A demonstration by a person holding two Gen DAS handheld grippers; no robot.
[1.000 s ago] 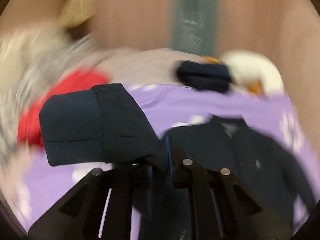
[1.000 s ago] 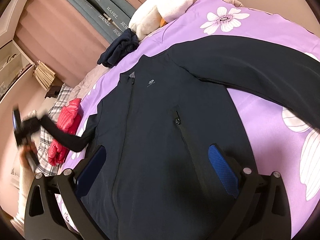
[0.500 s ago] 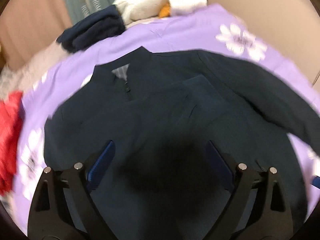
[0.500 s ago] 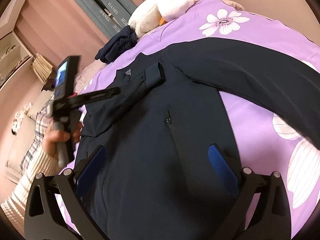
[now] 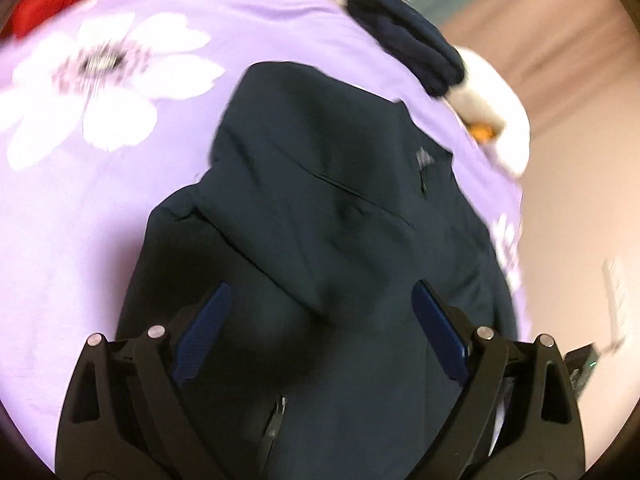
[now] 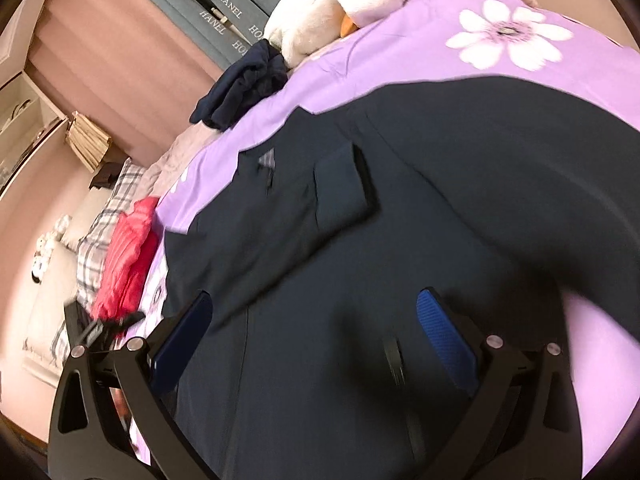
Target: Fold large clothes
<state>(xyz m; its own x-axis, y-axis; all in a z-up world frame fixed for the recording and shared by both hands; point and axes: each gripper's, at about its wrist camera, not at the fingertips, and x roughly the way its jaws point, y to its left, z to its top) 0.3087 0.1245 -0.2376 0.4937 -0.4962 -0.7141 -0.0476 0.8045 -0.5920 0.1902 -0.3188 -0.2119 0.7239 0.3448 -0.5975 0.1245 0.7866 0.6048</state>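
A dark navy zip jacket [image 6: 360, 280] lies flat, front up, on a purple flowered bedspread [image 6: 400, 52]. Its left sleeve [image 6: 304, 216] is folded across the chest, cuff [image 6: 344, 188] near the collar. The other sleeve [image 6: 520, 152] stretches out to the right. The jacket also shows in the left wrist view [image 5: 340, 220]. My left gripper [image 5: 320, 328] is open and empty, just above the jacket's lower body. My right gripper [image 6: 316, 340] is open and empty, above the jacket near its pocket zip [image 6: 394, 360].
A folded dark garment [image 6: 244, 88] and a white plush toy [image 6: 340, 4] lie at the head of the bed. A red puffy garment [image 6: 128, 256] and plaid bedding [image 6: 104, 220] sit at the left. Pink curtains [image 6: 120, 60] hang behind.
My left gripper carried the left sleeve across the jacket's chest, let it go, and opened. It has since pulled back over the jacket's lower left. My right gripper stayed open above the jacket.
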